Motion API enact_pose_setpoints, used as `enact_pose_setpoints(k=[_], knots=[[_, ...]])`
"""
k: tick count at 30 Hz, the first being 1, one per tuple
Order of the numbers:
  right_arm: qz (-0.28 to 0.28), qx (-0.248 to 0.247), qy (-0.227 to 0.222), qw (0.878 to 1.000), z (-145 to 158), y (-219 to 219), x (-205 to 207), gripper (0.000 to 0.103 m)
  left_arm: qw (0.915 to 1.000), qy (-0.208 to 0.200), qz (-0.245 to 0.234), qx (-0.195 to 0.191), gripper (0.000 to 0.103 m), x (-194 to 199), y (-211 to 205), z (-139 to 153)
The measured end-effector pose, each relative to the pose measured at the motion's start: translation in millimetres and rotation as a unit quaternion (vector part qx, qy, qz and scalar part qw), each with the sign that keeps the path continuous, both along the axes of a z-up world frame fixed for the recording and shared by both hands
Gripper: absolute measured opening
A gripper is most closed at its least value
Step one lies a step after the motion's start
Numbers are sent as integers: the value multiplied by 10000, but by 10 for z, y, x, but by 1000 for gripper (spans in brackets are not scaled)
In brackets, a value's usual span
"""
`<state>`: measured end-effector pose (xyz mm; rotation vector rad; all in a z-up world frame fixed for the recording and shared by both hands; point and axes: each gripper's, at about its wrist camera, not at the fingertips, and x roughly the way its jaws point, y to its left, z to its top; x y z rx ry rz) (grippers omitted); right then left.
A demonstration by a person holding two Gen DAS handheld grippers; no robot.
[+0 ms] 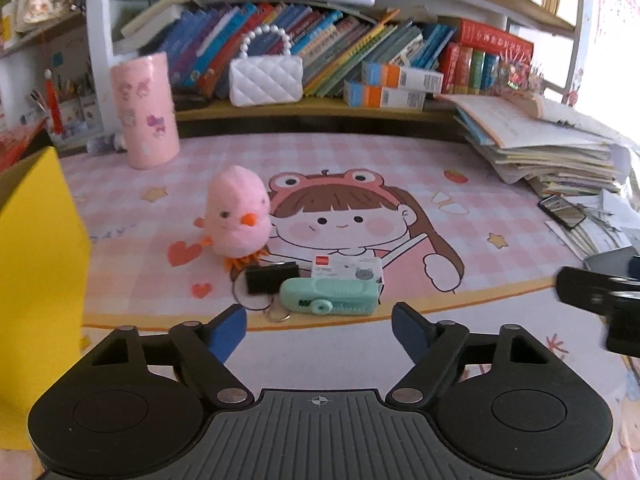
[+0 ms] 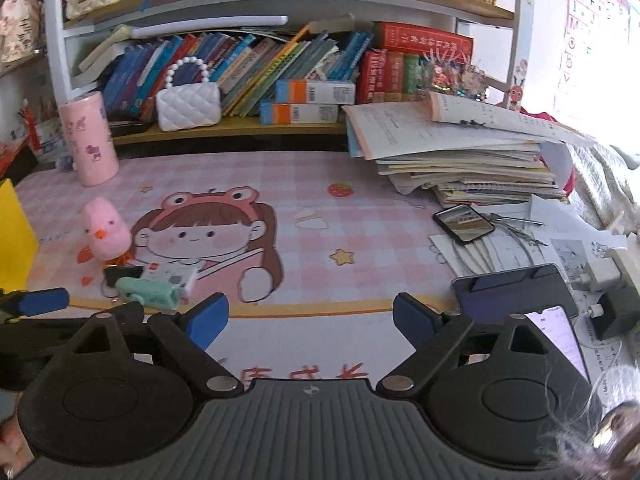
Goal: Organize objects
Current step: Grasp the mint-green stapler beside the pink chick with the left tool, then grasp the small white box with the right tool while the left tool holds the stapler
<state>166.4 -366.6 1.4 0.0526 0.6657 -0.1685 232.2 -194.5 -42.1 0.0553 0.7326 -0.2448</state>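
On the pink cartoon desk mat (image 1: 400, 168) a small cluster lies near the front edge: a pink plush chick (image 1: 236, 212), a black binder clip (image 1: 271, 276), a mint green stapler-like tool (image 1: 330, 296) and a small white box (image 1: 347, 269). My left gripper (image 1: 319, 330) hovers just in front of the mint tool, open, with nothing between its blue fingers. The right wrist view shows the same chick (image 2: 105, 227), mint tool (image 2: 149, 291) and white box (image 2: 170, 276) at lower left. My right gripper (image 2: 310, 320) stands open over bare mat to their right, empty.
A yellow box (image 1: 36, 280) stands at the left. A pink cylinder (image 1: 145, 110) and a white quilted purse (image 1: 265, 79) sit at the back by a bookshelf (image 1: 320, 108). A paper stack (image 2: 460, 160), phones (image 2: 463, 222), a tablet (image 2: 516, 288) and chargers crowd the right.
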Motion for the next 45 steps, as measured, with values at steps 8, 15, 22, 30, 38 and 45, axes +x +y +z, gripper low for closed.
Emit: enact_pose_setpoints(k=[8,15,22,30,38,45], knots=[[-230,14,153,9996,-98,-261,50,89,9998,139,81,126,80,287,-150,-197],[-276,-15,259,9993,-147,-351,58,89,9996,74,-62,283,69,358,-227,-282],[-23,30,236,9997,-155,-280,168,89,9996,-166,-161,137,68,149,-56,-92],[1176,158,235,9927,-321,214,619,89,9989,80,422,-167,68,-335,521,162],[2146,-23,325,9762,-635,764,1108,71,9957,100,895,-238,68,-699,906,331],[2088,137,382,9771,-742,843,1240,60,9950,78,958,-280,68,-827,1018,369]])
